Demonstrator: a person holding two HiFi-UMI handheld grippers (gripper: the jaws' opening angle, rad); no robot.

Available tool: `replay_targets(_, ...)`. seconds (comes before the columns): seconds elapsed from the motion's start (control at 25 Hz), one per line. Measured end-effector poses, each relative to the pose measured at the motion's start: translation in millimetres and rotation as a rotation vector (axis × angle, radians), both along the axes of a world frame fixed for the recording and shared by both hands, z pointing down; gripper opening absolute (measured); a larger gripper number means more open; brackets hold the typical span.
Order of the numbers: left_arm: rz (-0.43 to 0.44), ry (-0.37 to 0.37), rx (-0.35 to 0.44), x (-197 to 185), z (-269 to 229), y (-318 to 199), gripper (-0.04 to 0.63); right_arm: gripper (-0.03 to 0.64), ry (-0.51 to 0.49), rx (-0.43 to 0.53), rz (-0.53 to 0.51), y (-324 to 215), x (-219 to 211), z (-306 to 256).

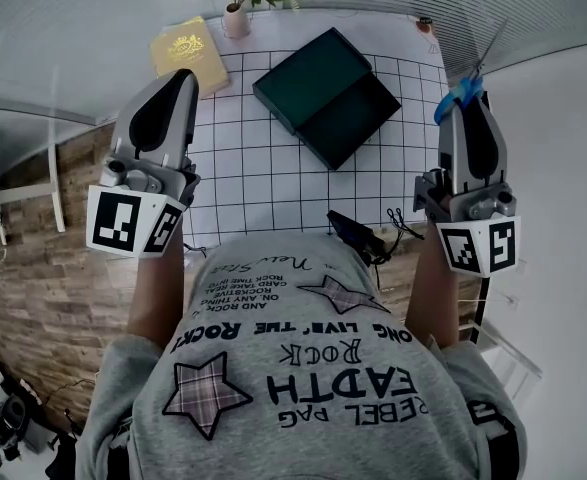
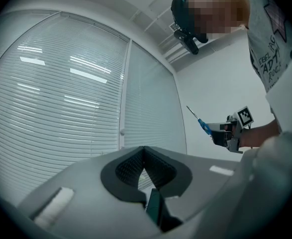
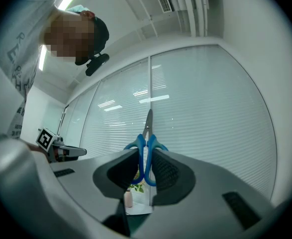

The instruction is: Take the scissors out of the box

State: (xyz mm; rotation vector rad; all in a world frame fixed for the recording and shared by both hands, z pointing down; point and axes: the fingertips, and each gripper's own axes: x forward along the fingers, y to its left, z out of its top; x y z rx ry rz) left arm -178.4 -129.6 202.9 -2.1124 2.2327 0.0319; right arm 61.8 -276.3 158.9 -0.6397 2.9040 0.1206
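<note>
My right gripper [image 1: 466,103] is held up at the table's right side, shut on the blue handles of the scissors [image 1: 460,93], whose blades point up and away. In the right gripper view the scissors [image 3: 154,141] stand upright between the pads of the right gripper [image 3: 145,153]. The dark green box [image 1: 358,118] lies open at the back middle of the table, its lid [image 1: 308,73] beside it. My left gripper [image 1: 181,76] is raised at the left with nothing in it. In the left gripper view the left gripper [image 2: 144,149] has its pads meeting, and the scissors [image 2: 201,124] show far off.
A white gridded cover [image 1: 273,178] lies on the table. A yellow book [image 1: 190,53] and a flower vase [image 1: 237,18] stand at the back left. A small black object [image 1: 358,233] lies at the near edge. Window blinds fill both gripper views.
</note>
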Motion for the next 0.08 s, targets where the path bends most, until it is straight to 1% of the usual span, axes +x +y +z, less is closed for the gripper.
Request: replay_targets(0.08,-0.001,0.000,-0.002,-0.1,0.8,-0.2,0.009,0.095,-0.001,0.000,0.003,-0.5,1.0,0.5)
